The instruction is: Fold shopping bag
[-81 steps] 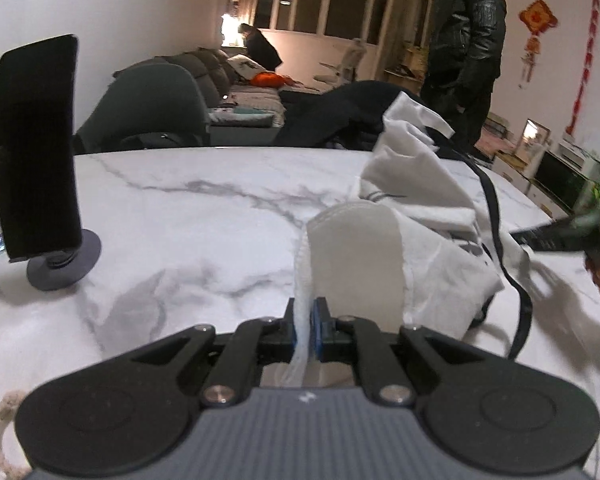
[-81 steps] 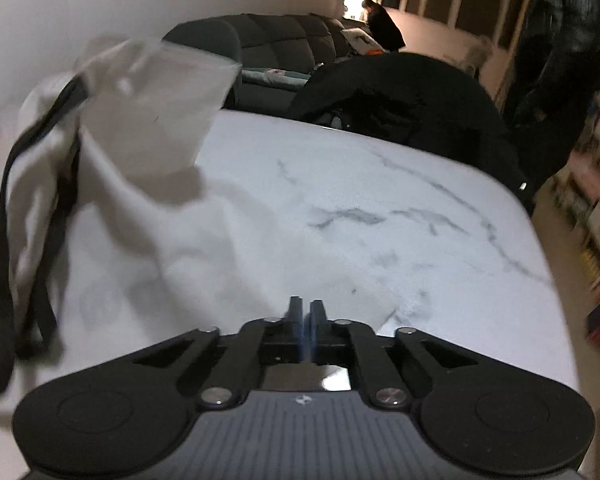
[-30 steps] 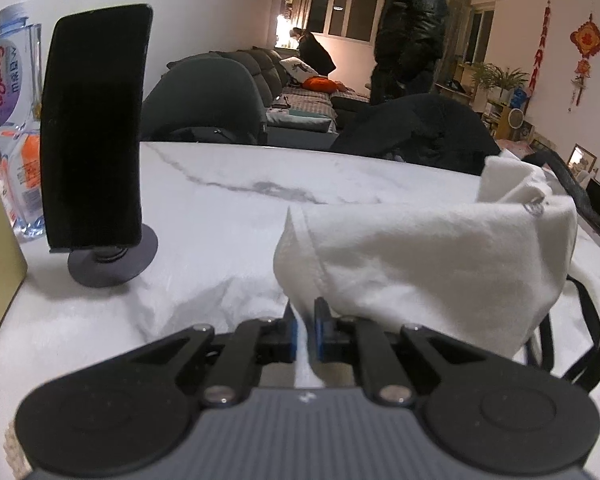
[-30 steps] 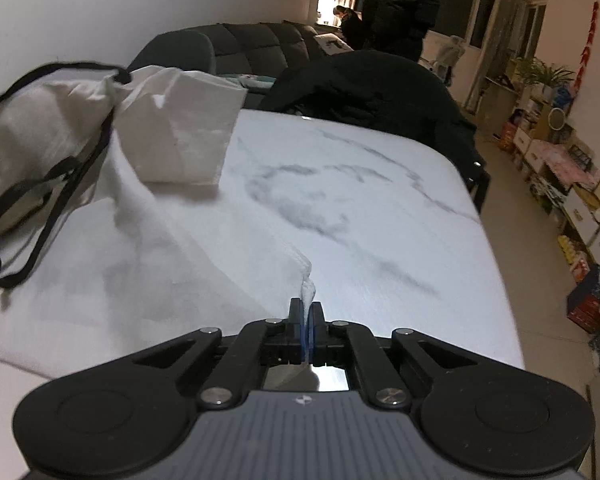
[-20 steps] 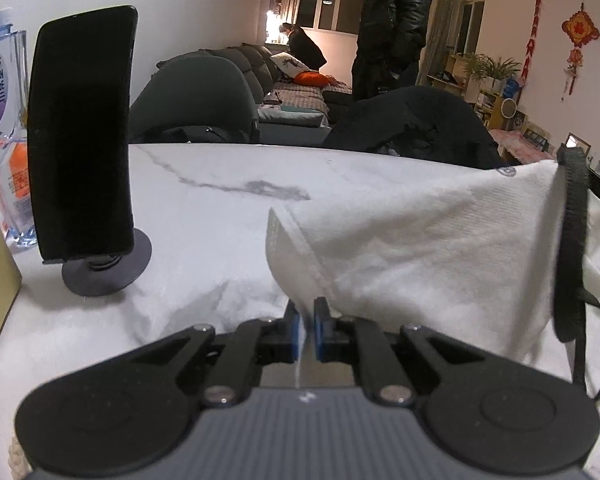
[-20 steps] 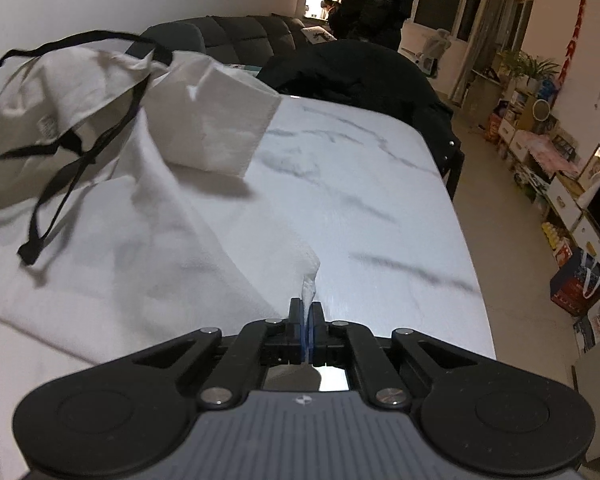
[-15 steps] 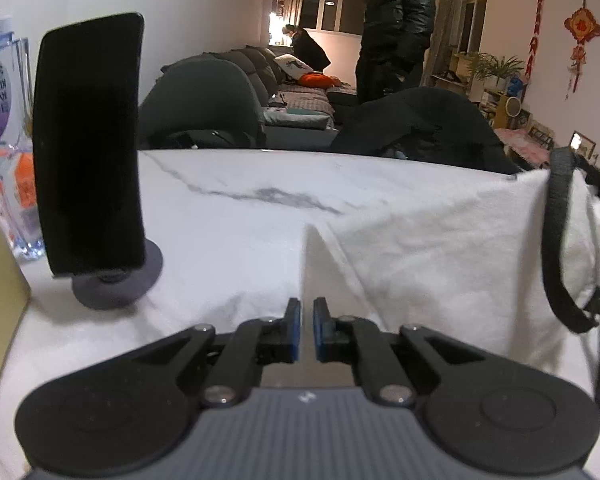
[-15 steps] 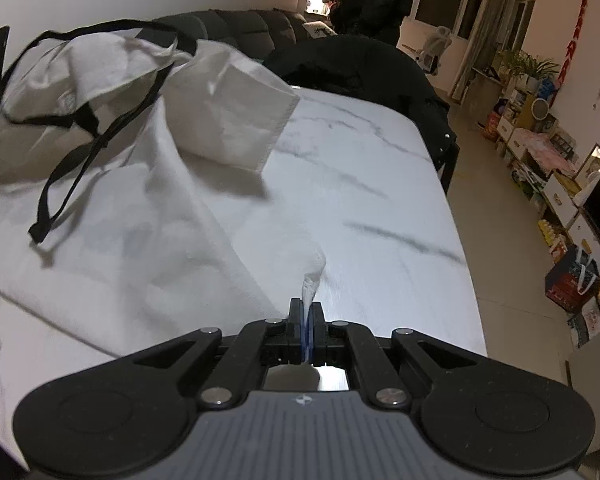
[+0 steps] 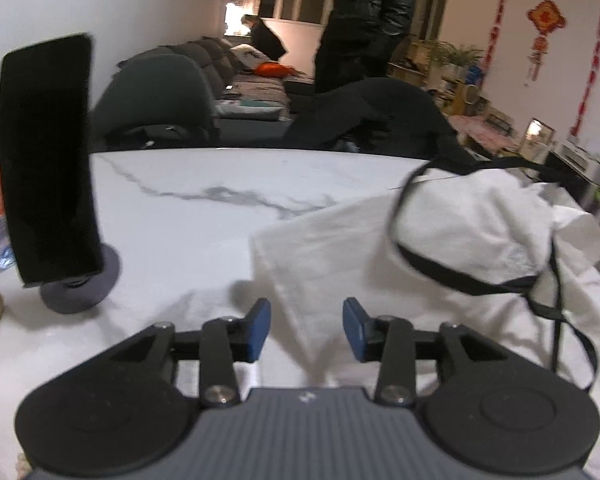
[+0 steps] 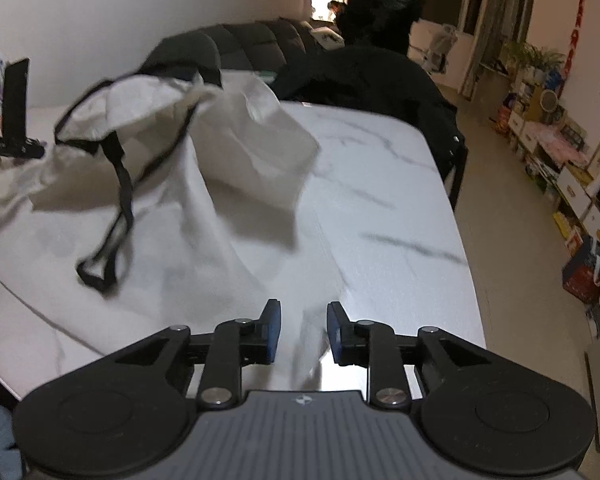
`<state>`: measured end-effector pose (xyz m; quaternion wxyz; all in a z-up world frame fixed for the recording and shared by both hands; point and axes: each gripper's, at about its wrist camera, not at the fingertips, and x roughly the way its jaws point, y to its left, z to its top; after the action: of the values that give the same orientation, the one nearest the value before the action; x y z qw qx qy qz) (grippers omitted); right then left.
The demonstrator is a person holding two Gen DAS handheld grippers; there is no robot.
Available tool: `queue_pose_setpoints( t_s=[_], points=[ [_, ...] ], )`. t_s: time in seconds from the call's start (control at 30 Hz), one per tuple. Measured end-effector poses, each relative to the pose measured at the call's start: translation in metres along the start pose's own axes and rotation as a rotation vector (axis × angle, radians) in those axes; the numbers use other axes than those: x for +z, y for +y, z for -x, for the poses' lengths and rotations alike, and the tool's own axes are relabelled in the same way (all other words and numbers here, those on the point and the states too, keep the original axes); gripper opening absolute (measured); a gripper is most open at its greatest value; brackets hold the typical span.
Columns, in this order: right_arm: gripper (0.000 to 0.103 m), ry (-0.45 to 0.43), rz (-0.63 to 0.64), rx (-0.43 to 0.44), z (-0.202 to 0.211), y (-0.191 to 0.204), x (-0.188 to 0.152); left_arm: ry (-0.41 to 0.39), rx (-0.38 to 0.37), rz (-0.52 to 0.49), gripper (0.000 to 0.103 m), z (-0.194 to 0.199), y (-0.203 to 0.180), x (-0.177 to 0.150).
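Beside the white bag (image 9: 440,240), only left view shows a phone stand (image 9: 48,172)

Bag: white cloth shopping bag (image 9: 440,248), black straps (image 9: 452,276)
Table: white marble tabletop (image 9: 188,208), grey veins
Pads: blue finger pads (image 9: 259,330)

Dim indoor light, motion blur, strong fisheye bending in both views.
Brightest source is a lamp (image 9: 233,16) at the far wall. The white shopping bag (image 10: 204,152) is smeared by blur; its strap (image 9: 452,276) is soft. The marble counter (image 9: 204,216) shows faint shadows, with glare near the right tongs (image 10: 302,330). Corners vignette black.
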<state>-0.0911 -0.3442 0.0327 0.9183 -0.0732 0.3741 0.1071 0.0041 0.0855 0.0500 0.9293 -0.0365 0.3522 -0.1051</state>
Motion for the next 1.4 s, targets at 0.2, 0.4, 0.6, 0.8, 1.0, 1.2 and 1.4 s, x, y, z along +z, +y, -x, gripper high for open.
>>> queue_pose_setpoints(
  t_s=[0.2,0.4,0.6,0.8,1.0,1.2,1.4],
  points=[
    [0.024,-0.032,0.033,0.038,-0.019,0.018,0.027,-0.009,-0.056,-0.112,0.055,0.009,-0.035,0.002],
    [0.024,-0.048,0.032,0.08,-0.047,0.036,0.05,-0.011,-0.143,-0.216,0.055,0.009,-0.073,-0.003],
    [0.029,-0.046,0.0,0.047,-0.069,0.032,0.064,0.03,-0.214,-0.312,0.055,-0.004,-0.107,-0.017],
    [0.048,-0.048,-0.056,0.005,-0.075,-0.002,0.059,0.089,-0.251,-0.391,0.055,-0.028,-0.126,-0.036],
    [0.051,-0.087,-0.097,0.075,-0.088,-0.026,0.064,0.119,-0.254,-0.429,0.056,-0.043,-0.129,-0.047],
    [0.025,-0.142,-0.129,0.134,-0.101,-0.037,0.079,0.135,-0.259,-0.442,0.067,-0.049,-0.124,-0.053],
    [0.013,-0.175,-0.151,0.067,-0.113,-0.038,0.109,0.131,-0.273,-0.453,0.07,-0.05,-0.117,-0.06]
  ],
)
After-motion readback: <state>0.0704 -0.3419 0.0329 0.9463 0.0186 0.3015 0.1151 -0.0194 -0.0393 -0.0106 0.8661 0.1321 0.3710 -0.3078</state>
